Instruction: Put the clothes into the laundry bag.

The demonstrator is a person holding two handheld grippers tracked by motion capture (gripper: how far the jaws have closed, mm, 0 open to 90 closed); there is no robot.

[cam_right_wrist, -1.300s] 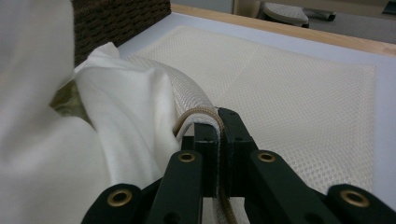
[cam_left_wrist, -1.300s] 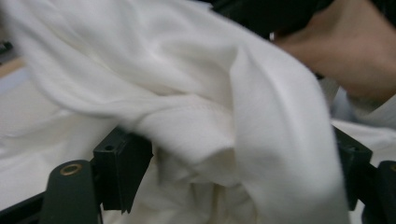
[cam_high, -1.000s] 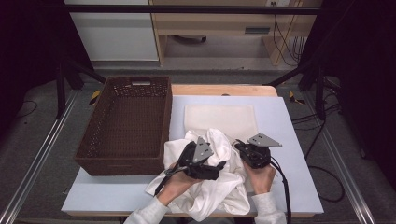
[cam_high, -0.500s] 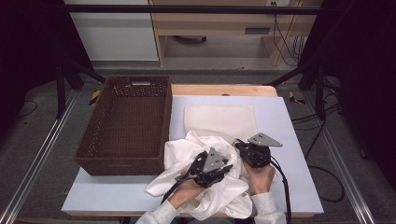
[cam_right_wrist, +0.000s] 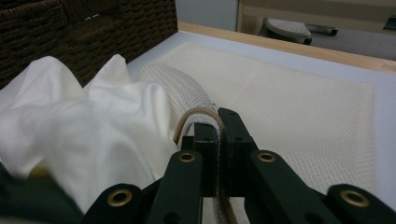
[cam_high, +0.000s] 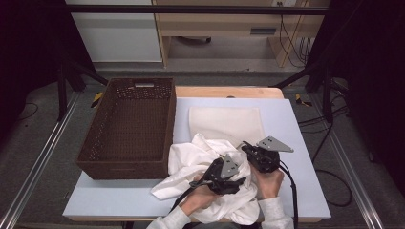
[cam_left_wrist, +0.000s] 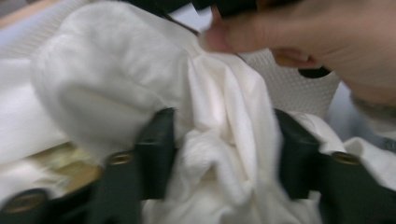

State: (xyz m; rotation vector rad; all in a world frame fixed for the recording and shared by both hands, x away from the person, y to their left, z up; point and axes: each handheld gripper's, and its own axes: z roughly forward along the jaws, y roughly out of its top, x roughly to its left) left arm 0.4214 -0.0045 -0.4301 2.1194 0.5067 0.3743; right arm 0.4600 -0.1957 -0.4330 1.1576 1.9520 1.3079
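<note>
A crumpled white cloth (cam_high: 191,162) lies at the table's near edge, partly over a cream mesh bag (cam_high: 224,121). My right gripper (cam_high: 246,147) is shut on the bag's trimmed edge (cam_right_wrist: 201,114), which curls up between its closed jaws (cam_right_wrist: 218,135). My left gripper (cam_high: 241,180) rests low in the cloth and points toward the right hand (cam_left_wrist: 327,42). Its jaws (cam_left_wrist: 224,144) have just been opening and stand apart, with a bunched fold of the cloth (cam_left_wrist: 219,121) loose between them. The mesh (cam_left_wrist: 285,88) shows just behind that fold.
A dark brown wicker basket (cam_high: 129,129) stands on the left of the table, close beside the cloth. The pale blue table top (cam_high: 291,124) has bare room to the right of the mesh bag. A wooden strip (cam_high: 229,91) runs along the far edge.
My left gripper has moved right and toward the near edge, deeper into the cloth and closer to the right gripper. The cloth has bunched up around it. The right gripper has kept still.
</note>
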